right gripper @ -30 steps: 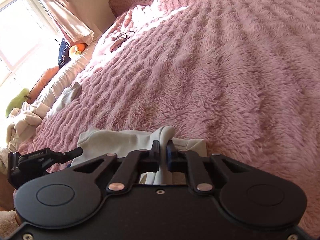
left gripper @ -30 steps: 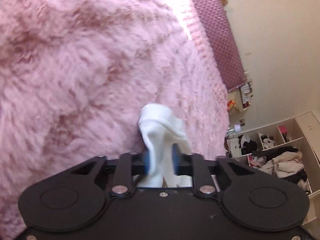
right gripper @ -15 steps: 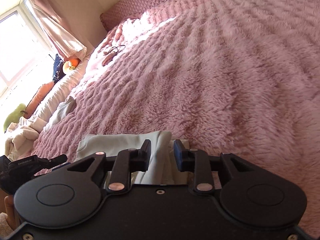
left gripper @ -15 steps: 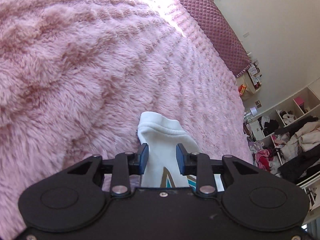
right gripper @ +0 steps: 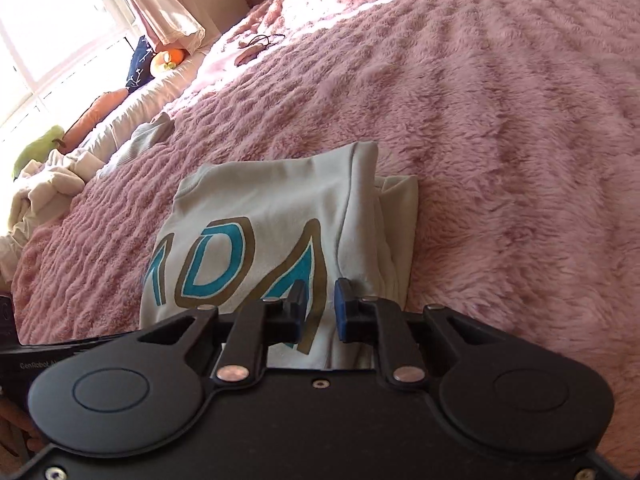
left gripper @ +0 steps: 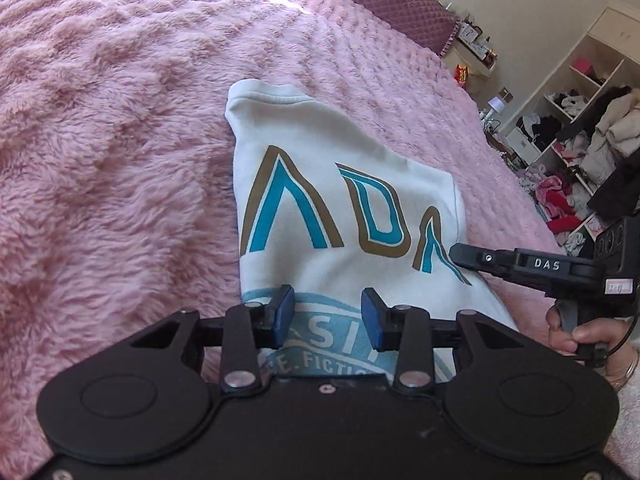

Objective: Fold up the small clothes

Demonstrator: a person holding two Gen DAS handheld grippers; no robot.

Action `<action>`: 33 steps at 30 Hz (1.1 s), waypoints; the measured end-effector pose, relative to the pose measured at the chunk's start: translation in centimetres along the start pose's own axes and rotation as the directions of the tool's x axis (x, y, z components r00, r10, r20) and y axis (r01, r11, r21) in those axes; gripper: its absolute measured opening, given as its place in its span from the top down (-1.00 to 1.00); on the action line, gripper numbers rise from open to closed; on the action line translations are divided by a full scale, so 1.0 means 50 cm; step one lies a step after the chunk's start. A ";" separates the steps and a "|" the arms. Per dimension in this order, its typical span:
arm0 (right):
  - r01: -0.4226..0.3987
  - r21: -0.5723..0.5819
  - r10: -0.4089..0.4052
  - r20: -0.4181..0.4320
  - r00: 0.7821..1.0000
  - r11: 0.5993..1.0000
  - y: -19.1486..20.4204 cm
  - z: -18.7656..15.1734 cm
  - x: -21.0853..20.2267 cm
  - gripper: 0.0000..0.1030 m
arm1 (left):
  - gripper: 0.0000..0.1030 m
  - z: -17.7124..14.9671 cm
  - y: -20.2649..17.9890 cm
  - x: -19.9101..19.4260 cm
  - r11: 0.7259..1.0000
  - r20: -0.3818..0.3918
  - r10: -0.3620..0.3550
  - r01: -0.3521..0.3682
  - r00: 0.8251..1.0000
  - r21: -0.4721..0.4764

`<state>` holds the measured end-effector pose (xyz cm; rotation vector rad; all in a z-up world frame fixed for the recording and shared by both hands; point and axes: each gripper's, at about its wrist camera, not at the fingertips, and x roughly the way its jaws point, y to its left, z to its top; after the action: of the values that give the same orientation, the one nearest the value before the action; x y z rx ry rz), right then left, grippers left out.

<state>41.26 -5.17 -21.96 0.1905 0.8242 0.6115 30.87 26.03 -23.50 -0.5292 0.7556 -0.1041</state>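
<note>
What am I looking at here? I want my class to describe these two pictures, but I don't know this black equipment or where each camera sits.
There is no robot: a person holds a two-finger gripper in each hand, with a camera on each looking forward along the fingers. One picture comes from the left gripper, the other from the right gripper; the right one also shows at the edge of the left view. Both are open and hold nothing. On the fluffy pink blanket lies a folded white top with teal and brown letters. A cluttered shelf stands beyond the bed, and a window lets in bright light.
</note>
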 end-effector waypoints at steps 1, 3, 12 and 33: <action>0.000 0.021 0.000 0.006 1.000 1.000 0.004 0.003 -0.018 0.77 | 0.26 0.003 -0.009 -0.006 1.000 -0.002 0.013 -0.013 1.000 0.004; -0.004 0.004 0.004 0.042 0.999 1.000 0.028 -0.005 -0.068 0.62 | 0.31 0.019 -0.030 -0.035 0.999 0.011 0.041 -0.041 0.999 -0.005; 0.040 -0.139 -0.044 -0.024 0.999 0.990 0.067 -0.150 -0.147 0.63 | 0.19 -0.102 -0.101 -0.093 0.998 -0.032 0.021 -0.019 0.999 0.054; 0.125 -0.124 -0.124 0.018 0.992 0.984 0.054 -0.251 -0.192 0.64 | 0.16 -0.235 -0.065 -0.135 0.991 -0.047 -0.010 0.004 0.999 -0.132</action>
<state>25.86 -9.41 -23.32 0.0279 0.7794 0.5417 18.29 20.15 -24.75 -0.6570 0.8111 -0.0740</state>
